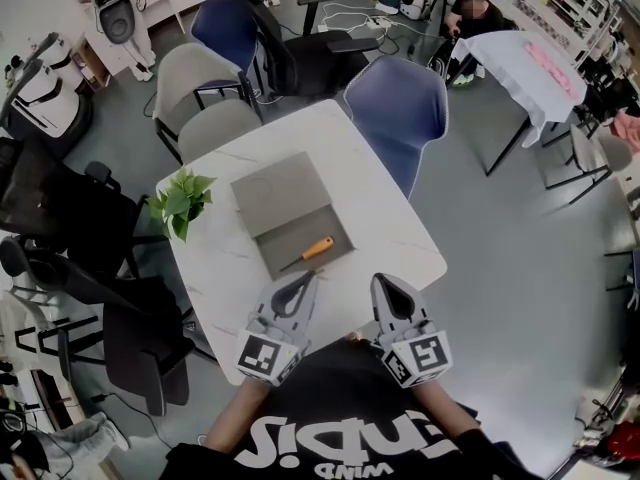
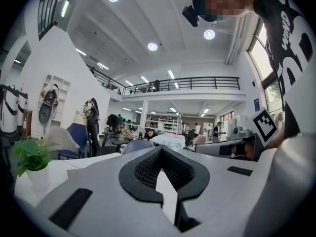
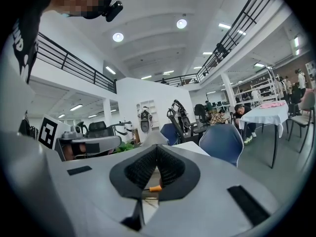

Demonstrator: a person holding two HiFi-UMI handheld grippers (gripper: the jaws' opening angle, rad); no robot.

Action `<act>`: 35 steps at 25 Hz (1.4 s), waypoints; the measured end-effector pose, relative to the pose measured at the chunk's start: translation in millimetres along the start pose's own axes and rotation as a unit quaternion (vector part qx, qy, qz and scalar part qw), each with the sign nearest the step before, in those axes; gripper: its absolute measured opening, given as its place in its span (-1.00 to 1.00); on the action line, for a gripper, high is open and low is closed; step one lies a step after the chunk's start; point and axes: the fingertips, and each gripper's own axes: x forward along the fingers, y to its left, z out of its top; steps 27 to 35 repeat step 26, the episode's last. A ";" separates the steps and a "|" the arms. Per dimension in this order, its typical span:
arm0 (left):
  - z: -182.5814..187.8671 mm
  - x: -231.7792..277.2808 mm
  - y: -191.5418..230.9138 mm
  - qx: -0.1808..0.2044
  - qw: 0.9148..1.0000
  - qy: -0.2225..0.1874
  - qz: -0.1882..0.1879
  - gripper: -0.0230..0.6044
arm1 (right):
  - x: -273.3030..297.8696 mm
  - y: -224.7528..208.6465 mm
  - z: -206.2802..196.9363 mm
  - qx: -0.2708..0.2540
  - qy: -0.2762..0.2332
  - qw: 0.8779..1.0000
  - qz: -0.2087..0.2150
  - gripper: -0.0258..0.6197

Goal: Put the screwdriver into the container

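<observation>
**Screwdriver [image 1: 308, 253] on container [image 1: 285, 193], left gripper [image 1: 305, 278] and right gripper [image 1: 385, 280] closed**

Orange-handled screwdriver lies slanted on the near half of the flat gray container, mid tabletop [image 1: 380, 208] (tray or lid under it, can't tell). Left gripper and right gripper sit side by side at the near tabletop edge, apart from the container. Each has its jaws pressed together with nothing between them. Right gripper view shows the orange handle beyond the jaws. Potted plant [image 1: 180, 200] stands left of the container.
</observation>
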 end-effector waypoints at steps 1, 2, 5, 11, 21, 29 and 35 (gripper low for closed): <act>0.7 0.3 -0.6 0.001 1.000 0.000 -0.002 -0.89 | -0.2 0.6 0.0 0.000 0.000 1.000 0.001 -0.89; 0.9 0.5 -1.1 0.002 1.000 -0.001 -0.003 -0.89 | -0.4 1.2 -0.2 0.000 0.001 1.000 0.001 -0.89; 0.9 0.0 -1.6 -0.001 1.000 0.001 -0.004 -0.89 | -0.5 2.6 -1.8 0.001 0.002 1.000 0.003 -0.89; 1.5 -2.9 2.6 0.000 1.000 0.006 -0.002 -0.89 | 1.0 5.6 -2.2 -0.001 0.002 1.000 0.004 -0.89; 4.9 -3.8 -1.2 0.004 1.000 0.006 -0.005 -0.89 | -2.3 5.1 -0.2 0.000 -0.003 1.000 0.004 -0.89; 6.1 -4.5 -0.7 0.006 1.000 0.007 -0.005 -0.89 | -2.1 5.0 -0.6 0.000 0.000 1.000 0.002 -0.89; 6.1 -4.5 -0.7 0.006 1.000 0.007 -0.005 -0.89 | -2.1 5.0 -0.6 0.000 0.000 1.000 0.002 -0.89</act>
